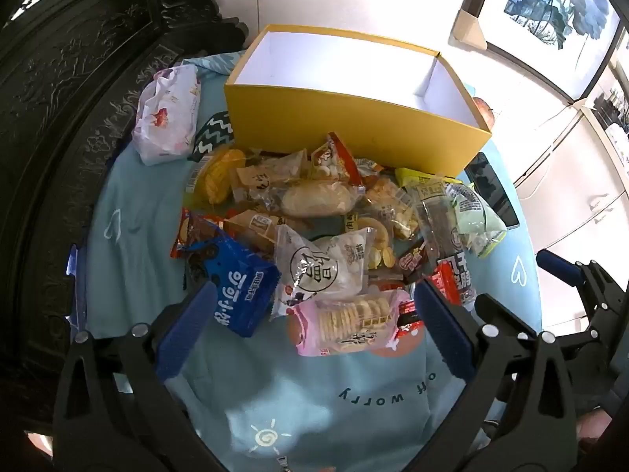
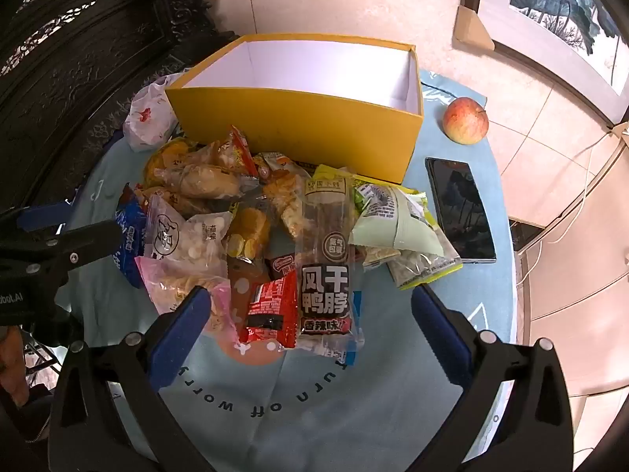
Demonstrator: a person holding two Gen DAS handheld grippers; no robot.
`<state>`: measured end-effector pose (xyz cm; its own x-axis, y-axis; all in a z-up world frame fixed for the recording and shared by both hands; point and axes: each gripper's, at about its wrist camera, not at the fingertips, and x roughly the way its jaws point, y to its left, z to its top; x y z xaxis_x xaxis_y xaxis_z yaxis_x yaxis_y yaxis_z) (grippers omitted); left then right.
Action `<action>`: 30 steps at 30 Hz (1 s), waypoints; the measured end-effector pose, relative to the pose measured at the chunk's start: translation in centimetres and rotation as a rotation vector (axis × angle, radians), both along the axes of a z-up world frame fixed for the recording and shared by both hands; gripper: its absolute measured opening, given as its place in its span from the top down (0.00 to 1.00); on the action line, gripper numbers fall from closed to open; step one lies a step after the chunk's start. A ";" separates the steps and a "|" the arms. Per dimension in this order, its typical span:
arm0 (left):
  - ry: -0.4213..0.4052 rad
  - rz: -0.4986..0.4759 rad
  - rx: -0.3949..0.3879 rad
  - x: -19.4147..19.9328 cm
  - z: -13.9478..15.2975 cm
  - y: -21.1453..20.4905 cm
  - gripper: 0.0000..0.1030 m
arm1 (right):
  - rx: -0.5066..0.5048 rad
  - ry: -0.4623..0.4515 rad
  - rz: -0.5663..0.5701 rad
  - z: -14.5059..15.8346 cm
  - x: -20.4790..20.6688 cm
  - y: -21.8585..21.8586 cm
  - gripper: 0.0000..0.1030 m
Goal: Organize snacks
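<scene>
A heap of several wrapped snacks lies on a round table with a light blue cloth. Behind the heap stands an empty yellow box with a white inside. My left gripper hangs open above the near edge of the heap, over a pink cracker pack and beside a blue packet. My right gripper is open too, above a red packet and a long clear duck-neck pack. Neither holds anything. The left gripper's arm shows at the left of the right wrist view.
A white plastic bag sits at the table's left back. An apple and a dark phone lie right of the box. Dark carved wooden furniture stands left; framed pictures lean on the tiled floor.
</scene>
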<state>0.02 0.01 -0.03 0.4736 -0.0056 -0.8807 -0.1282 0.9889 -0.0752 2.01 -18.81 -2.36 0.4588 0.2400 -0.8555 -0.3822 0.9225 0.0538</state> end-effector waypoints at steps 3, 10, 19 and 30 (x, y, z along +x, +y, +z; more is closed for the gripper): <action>0.005 -0.002 0.002 0.1 -0.1 0.0 0.02 | 0.000 -0.001 0.000 0.0 0.0 0.1 0.01; 0.018 0.005 -0.002 0.3 -0.5 -0.3 0.02 | -0.003 0.001 -0.004 -0.2 0.1 0.0 0.01; 0.016 -0.001 -0.004 0.1 -0.6 -0.1 0.02 | -0.005 0.006 -0.002 -0.2 0.2 0.1 0.01; 0.025 0.004 -0.005 0.1 -1.1 0.0 0.02 | -0.007 0.007 -0.002 -0.2 0.2 0.2 0.01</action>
